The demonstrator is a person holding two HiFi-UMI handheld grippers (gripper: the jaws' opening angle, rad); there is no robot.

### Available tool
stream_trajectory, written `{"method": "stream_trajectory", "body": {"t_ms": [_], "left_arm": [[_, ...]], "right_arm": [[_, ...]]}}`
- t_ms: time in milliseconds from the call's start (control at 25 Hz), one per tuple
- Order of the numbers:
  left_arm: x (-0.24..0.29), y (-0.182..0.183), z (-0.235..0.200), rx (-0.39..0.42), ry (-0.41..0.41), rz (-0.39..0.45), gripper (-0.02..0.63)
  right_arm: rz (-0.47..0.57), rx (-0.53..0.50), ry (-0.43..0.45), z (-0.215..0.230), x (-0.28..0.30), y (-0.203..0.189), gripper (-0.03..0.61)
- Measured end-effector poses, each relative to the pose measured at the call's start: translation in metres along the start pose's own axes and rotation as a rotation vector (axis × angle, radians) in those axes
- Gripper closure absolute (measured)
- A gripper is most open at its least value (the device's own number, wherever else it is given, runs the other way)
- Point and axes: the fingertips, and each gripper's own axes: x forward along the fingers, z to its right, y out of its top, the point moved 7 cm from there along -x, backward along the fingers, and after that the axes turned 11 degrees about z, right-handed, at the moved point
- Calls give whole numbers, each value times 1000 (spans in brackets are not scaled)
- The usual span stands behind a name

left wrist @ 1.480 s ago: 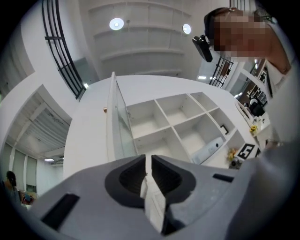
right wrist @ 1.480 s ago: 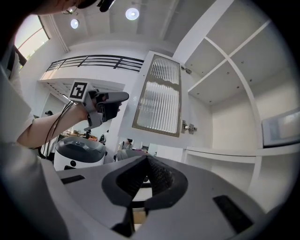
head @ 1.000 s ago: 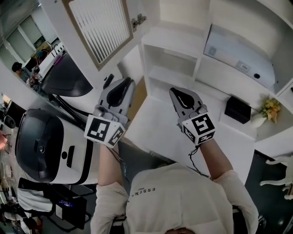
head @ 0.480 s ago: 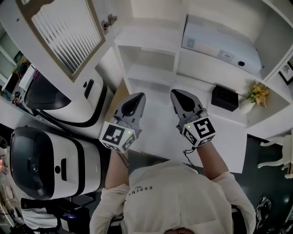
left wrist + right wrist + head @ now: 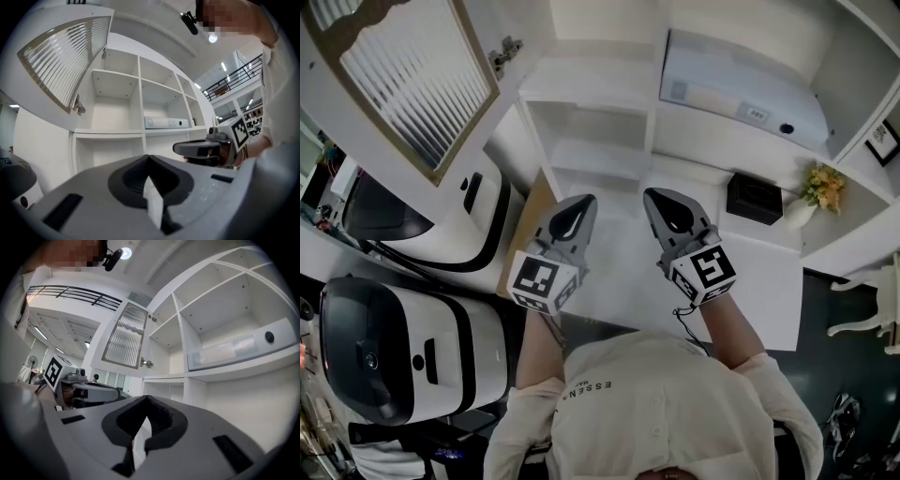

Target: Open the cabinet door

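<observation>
Cabinet door [image 5: 403, 80] stands swung wide to the upper left of the head view, its ribbed glass panel angled away from the carcass and its hinge [image 5: 506, 47] exposed, so the shelves [image 5: 600, 103] behind it lie open to sight. It hangs just as wide as it did a second ago. What changes is the left gripper [image 5: 579, 201]: a second ago it sat further left and nearer the door with its jaws a little apart, and now it is drawn in and down beside the right gripper [image 5: 662, 197], jaws brought together on nothing. By my reading the opening is already done and the hands are coming away to rest rather than reaching for another pull. Both grippers point roughly level toward the shelves, side by side above the white counter [image 5: 759, 281], near each other but not touching, each with its marker cube [image 5: 542, 279] turned up toward the head camera and the forearms running straight back to the body. The left gripper view shows its own tips meeting with nothing between them, the door [image 5: 65, 56] high on the left and well apart from them. The right gripper view shows its tips closed the same way, empty, with the door [image 5: 124, 336] off to the left and a long white box [image 5: 239, 348] on the shelf ahead.
</observation>
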Motion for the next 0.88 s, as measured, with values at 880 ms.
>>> {"method": "stream_trajectory", "body": {"t_ms": [880], "left_arm": [[11, 5, -11, 0, 6, 1, 611]], "right_arm": [[0, -43, -6, 0, 10, 2, 565]]}}
